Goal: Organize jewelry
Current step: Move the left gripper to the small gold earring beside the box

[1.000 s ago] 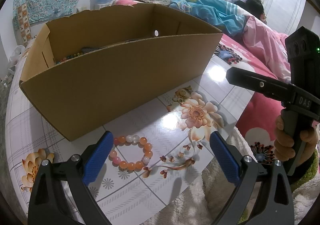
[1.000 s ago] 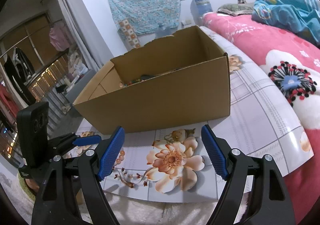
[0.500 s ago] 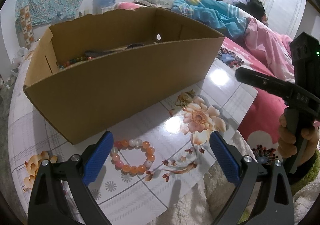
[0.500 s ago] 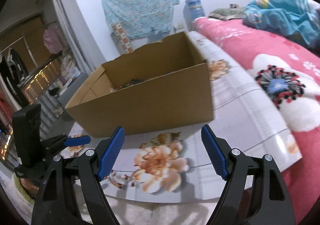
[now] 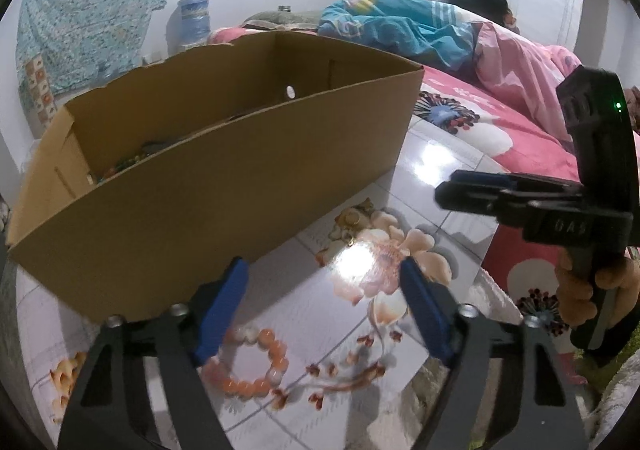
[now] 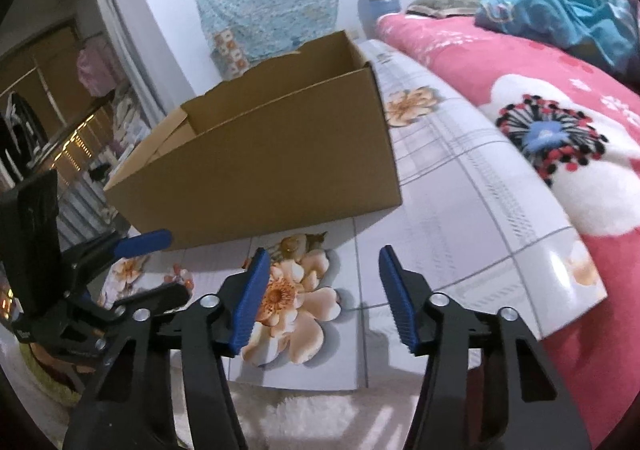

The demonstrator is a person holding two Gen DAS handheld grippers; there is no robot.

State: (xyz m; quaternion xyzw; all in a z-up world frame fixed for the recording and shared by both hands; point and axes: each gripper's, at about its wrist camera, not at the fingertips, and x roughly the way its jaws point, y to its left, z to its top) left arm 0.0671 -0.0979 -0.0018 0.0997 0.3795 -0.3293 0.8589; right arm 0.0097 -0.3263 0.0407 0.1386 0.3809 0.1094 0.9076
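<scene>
An orange and white bead bracelet (image 5: 256,364) lies on the floral table (image 5: 304,314), in front of the open cardboard box (image 5: 224,186). My left gripper (image 5: 324,306) is open, low over the table, and its left finger partly covers the bracelet. Some beaded jewelry (image 5: 124,164) shows inside the box at its left end. My right gripper (image 6: 320,294) is open and empty over the big printed flower (image 6: 292,302). The box (image 6: 280,154) stands just beyond it. The right gripper also shows in the left wrist view (image 5: 480,194).
A bed with a pink floral cover (image 6: 560,110) runs along the table's right side, and a person (image 5: 460,22) lies on it. A white fluffy rug (image 6: 320,418) lies below the table's near edge. The left gripper's body (image 6: 60,270) is at the right wrist view's left.
My left gripper has dropped lower and closer to the bracelet, and its jaws have narrowed a little. My right gripper has swung right and lower, its jaws slightly narrower.
</scene>
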